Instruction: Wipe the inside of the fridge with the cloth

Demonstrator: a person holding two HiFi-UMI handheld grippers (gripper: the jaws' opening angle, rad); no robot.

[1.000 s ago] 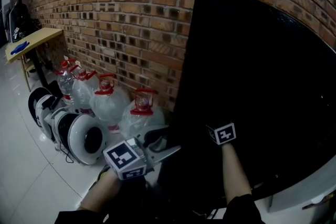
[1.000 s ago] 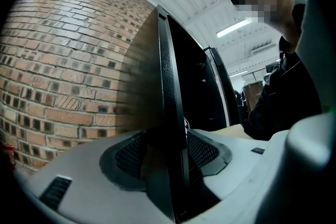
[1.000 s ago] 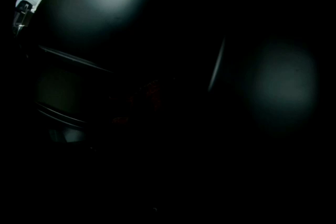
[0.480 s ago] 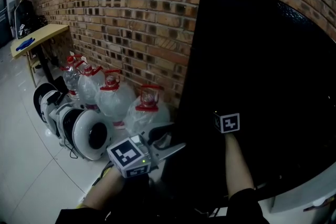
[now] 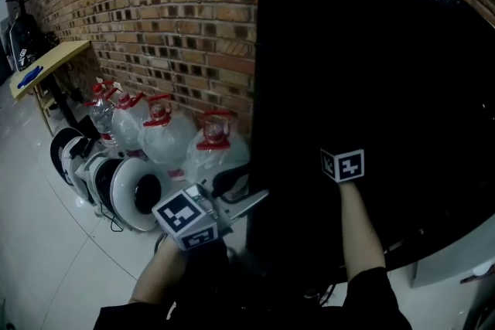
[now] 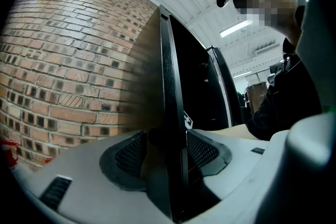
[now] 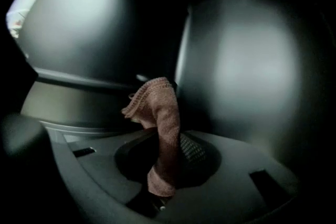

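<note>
Two jaws, left gripper (image 6: 167, 140): closed narrow on the edge of the fridge door (image 6: 169, 76), with one mesh pad against each face of the thin black panel.
Two jaws, right gripper (image 7: 167, 157): pinched together on the cloth (image 7: 159, 113), which is held low down between the pads.
Cloth: brownish-pink with a stitched hem. It rises upright out of the right jaws and folds over to their left at its top.
Ahead of the right jaws: the dark inside of the fridge. A smooth grey fridge wall (image 7: 252, 71) lies to the right of the cloth, and another curved surface lies to its left.
Ahead of the left jaws: the door edge runs up and away from the pads. The brick wall (image 6: 68, 60) fills the side to their left. The person's dark sleeve (image 6: 278, 105) is to their right, under a ceiling light (image 6: 236, 28).
Head view, grippers: the left gripper sits low on the door's left edge. The right gripper's marker cube (image 5: 343, 165) shows to its right against the black, and the jaws beyond it are lost in the dark.
Left of the left jaws: water jugs (image 5: 166, 137) with red caps stand on the floor (image 5: 46, 259) at the foot of the brick wall.
Further left: white round devices (image 5: 124, 193) stand just beside the jugs.
Far beyond: a wooden table (image 5: 54, 58) stands against the wall, well apart from both grippers.
</note>
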